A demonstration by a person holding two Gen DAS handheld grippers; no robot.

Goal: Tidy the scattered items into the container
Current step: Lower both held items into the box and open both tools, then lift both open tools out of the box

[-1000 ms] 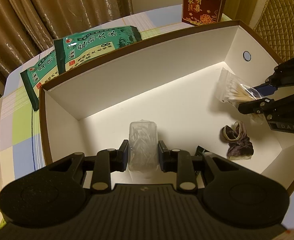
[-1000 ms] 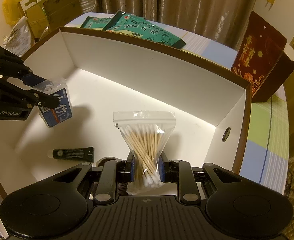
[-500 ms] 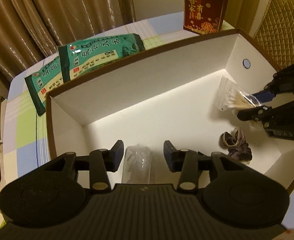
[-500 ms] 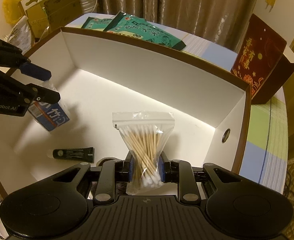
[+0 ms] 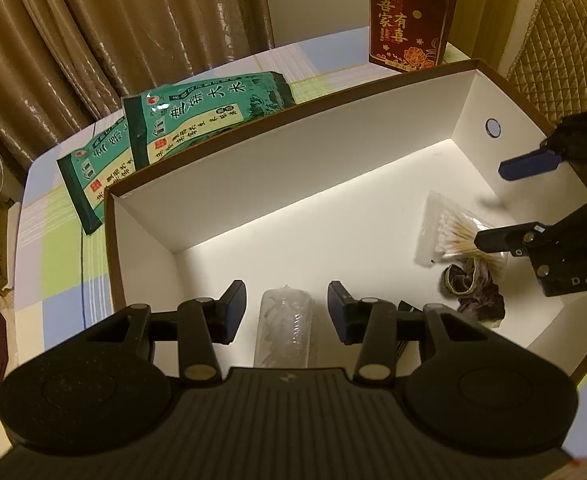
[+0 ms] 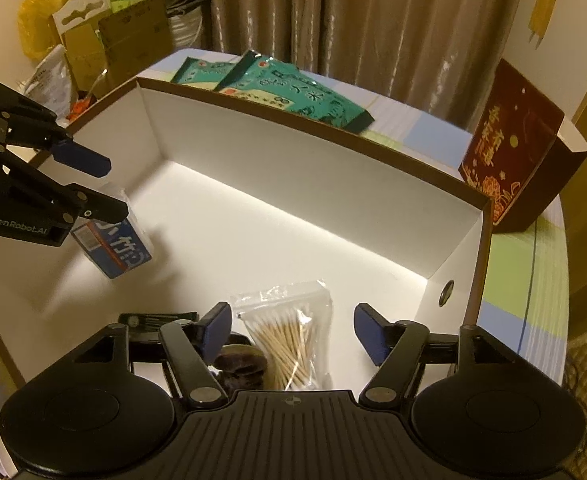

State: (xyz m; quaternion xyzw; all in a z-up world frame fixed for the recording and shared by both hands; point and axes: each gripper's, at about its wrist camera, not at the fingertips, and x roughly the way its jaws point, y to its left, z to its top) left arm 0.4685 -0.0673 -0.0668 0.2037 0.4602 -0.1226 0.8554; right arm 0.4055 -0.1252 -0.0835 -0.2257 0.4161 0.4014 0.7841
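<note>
Pointing steeply down into a white box (image 5: pixel 293 184) with a brown rim, both grippers hang over its floor, one at each end.

Left gripper (image 5: pixel 287 312): its blue-padded jaws stand partly apart and have just been opening. A clear pack (image 5: pixel 285 330) lies on the box floor between them, with a gap on each side, so neither pad touches it. From the right wrist view the same pack shows a blue label and sits tilted under the left gripper's (image 6: pixel 107 188) tips, at the left end of the box.

Right gripper (image 6: pixel 293 330): its jaws stand wide and have just been opening. A bag of cotton swabs (image 6: pixel 289 338) lies on the floor between them, free of both pads. From the left wrist view the bag (image 5: pixel 451 232) rests at the right end of the box, with one finger of the right gripper (image 5: pixel 509 204) above it and the other higher up.

Also in the box: a dark scrunchie (image 5: pixel 473 286) just beside the swab bag, touching or nearly touching it, and a small black tube (image 6: pixel 157 318) lying flat near the front wall.

Outside the box, on a checked tablecloth (image 5: pixel 57 248), two green bags (image 5: pixel 197 116) lie behind the far wall and a red carton (image 5: pixel 407 16) stands at the far right corner. Brown curtains (image 5: pixel 93 32) hang behind the table.
</note>
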